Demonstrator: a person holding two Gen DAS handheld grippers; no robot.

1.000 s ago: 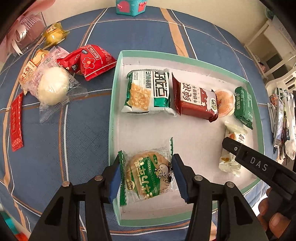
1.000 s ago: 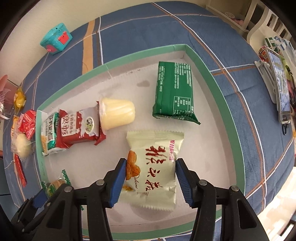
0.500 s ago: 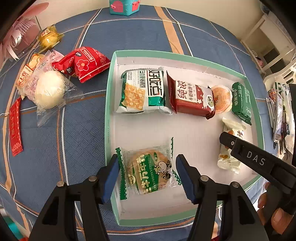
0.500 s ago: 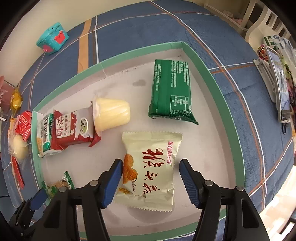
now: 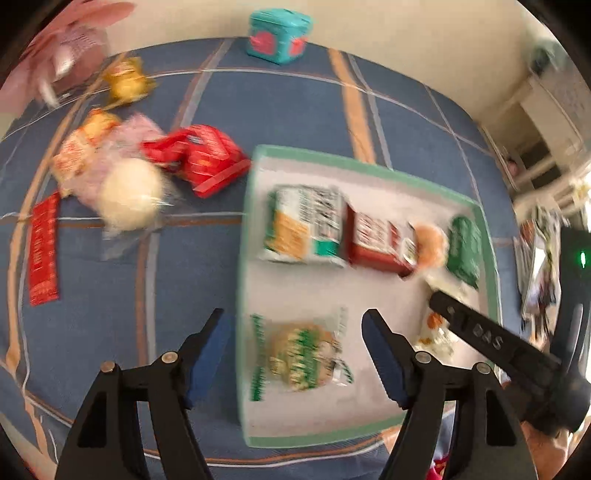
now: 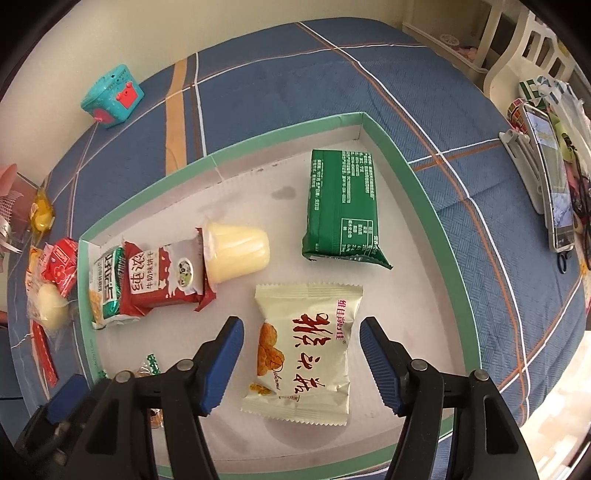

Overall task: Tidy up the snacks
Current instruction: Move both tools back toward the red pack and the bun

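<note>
A white tray with a green rim (image 5: 243, 295) lies on a blue plaid cloth. In the blurred left wrist view my left gripper (image 5: 295, 347) hangs above the tray's near left corner, its jaws opening. A green-and-clear cracker packet (image 5: 303, 354) lies flat below them, untouched. My right gripper (image 6: 301, 354) stands open over a cream packet with red letters (image 6: 306, 350), pads clear of its sides. Farther in the tray (image 6: 424, 206) lie a green packet (image 6: 343, 206), a yellow jelly cup (image 6: 236, 251), a red biscuit packet (image 6: 162, 277) and a green-and-white packet (image 6: 107, 291).
Loose snacks lie on the cloth left of the tray: red packets (image 5: 207, 162), a white bun in clear wrap (image 5: 129, 195), a red strip (image 5: 44, 247), a yellow sweet (image 5: 127, 81). A teal toy box (image 5: 279, 33) stands at the back. A phone on a stand (image 6: 550, 184) sits right.
Both pairs of jaws have spread away from the packets they flanked, which stay flat in the tray. The left gripper has lifted and shifted left; its view is now blurred.
</note>
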